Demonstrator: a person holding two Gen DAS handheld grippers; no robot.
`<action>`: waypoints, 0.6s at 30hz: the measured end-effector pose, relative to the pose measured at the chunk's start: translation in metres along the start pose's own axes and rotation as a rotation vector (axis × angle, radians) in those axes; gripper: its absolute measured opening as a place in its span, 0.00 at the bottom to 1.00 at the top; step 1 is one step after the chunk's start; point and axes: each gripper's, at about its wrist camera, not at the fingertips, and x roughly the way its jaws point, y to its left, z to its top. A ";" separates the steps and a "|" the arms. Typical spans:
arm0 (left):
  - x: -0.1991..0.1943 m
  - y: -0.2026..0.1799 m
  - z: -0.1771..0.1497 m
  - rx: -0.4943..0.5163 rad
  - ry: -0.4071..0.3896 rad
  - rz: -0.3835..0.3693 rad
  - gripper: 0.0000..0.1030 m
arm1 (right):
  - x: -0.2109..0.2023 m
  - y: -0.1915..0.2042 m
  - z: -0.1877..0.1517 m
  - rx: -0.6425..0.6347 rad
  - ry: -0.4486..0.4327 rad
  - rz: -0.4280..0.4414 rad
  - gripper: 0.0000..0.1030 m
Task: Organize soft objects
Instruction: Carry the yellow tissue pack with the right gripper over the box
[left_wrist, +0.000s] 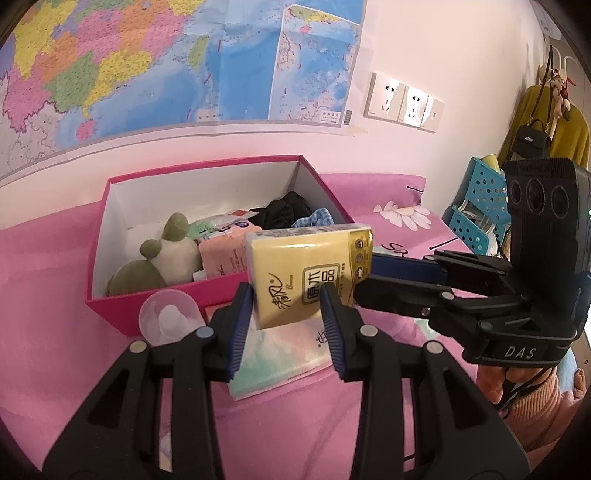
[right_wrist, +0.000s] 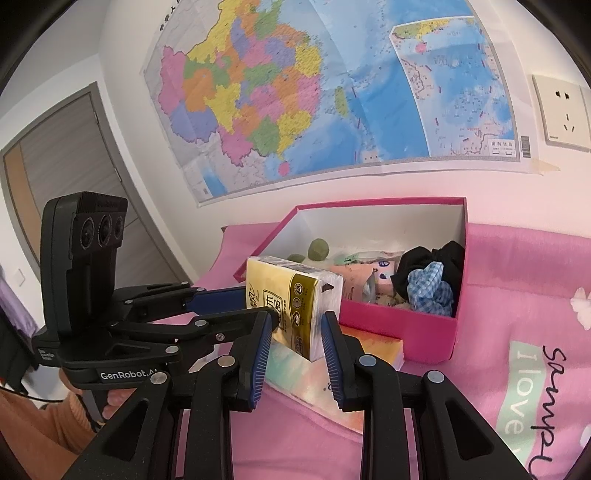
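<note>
Held up just in front of the open pink box (left_wrist: 122, 317), above the pink cloth (left_wrist: 44, 258): a yellow tissue pack (left_wrist: 306, 266), pinched between two tools at once. Left tool (left_wrist: 288, 325) narrowed onto the pack's lower end, blue pads (left_wrist: 239, 325) pressed to either side. Right tool (right_wrist: 297, 339) reaching in from the other hand and likewise closed down on the pack's white end, jaws only slightly apart, the pack filling the gap.

Inside the box: a green-and-cream plush toy (left_wrist: 166, 254) at one end, a peach tissue packet (left_wrist: 221, 258) beside it, small wrapped packets behind, then a black fabric bundle (right_wrist: 436, 266) and a blue checked cloth (right_wrist: 430, 291) at the other end.

Directly beneath the raised pack, lying on the cloth against the box's front wall: a pastel tissue packet (left_wrist: 284, 354). Just beside it, at the box's front corner, a clear plastic cup (left_wrist: 170, 317) with something white inside.

On the wall behind: a large coloured map (right_wrist: 314, 92) and a row of white sockets (left_wrist: 402, 101). Off to one side, a blue perforated basket (left_wrist: 480, 199); beyond it a black handbag (left_wrist: 532, 140) hanging before a mustard garment (left_wrist: 569, 129).
</note>
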 end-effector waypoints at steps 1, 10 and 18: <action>0.000 0.000 0.001 0.000 0.000 0.000 0.38 | 0.000 -0.001 0.001 0.000 -0.002 0.000 0.27; 0.005 0.002 0.007 -0.002 0.000 0.002 0.38 | 0.002 -0.004 0.006 0.003 -0.010 -0.003 0.27; 0.010 0.005 0.013 0.000 0.001 0.007 0.38 | 0.004 -0.006 0.012 0.004 -0.015 -0.004 0.27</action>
